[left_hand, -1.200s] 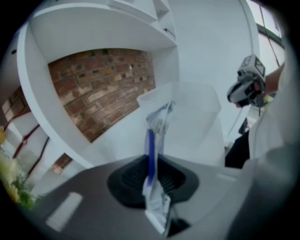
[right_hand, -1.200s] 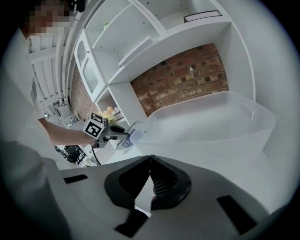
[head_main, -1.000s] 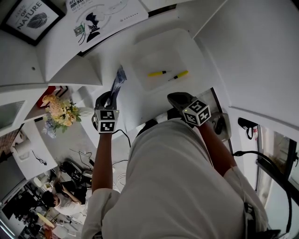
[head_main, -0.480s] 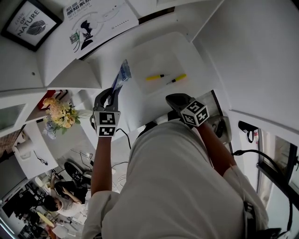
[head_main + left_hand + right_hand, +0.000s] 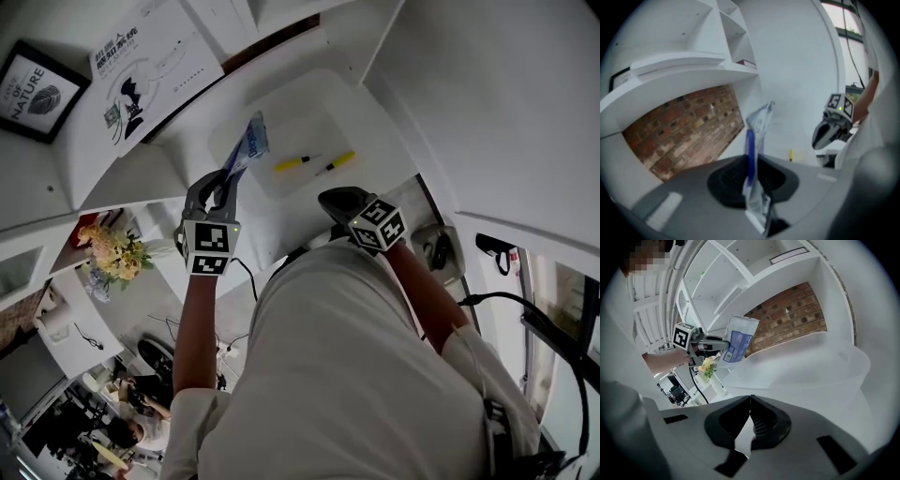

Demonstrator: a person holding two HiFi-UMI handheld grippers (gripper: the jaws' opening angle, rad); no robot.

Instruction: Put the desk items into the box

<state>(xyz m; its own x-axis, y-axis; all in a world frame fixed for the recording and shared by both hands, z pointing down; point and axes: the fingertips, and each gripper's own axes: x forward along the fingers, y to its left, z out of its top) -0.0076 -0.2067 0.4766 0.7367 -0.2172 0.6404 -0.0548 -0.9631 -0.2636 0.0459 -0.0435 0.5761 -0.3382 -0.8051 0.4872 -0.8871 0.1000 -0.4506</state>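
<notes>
Packet (image 5: 247,150) of crinkly blue-white plastic in left gripper (image 5: 224,181), translucent rounded box (image 5: 319,114)

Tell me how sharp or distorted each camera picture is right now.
Head view: fisheye bends the shelves, and the white box barely separates from the bright white desk. Left gripper view: soft throughout, the blue-and-white packet in the jaws smeared, corners dark. Right gripper view: sharper, brick wall crisp, same dark round border.

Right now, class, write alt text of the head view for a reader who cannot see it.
Seen from above, the left gripper holds a blue-and-white packet at the left edge of a white box that holds two yellow markers. The right gripper, shut and empty, hovers beside the box.
</notes>
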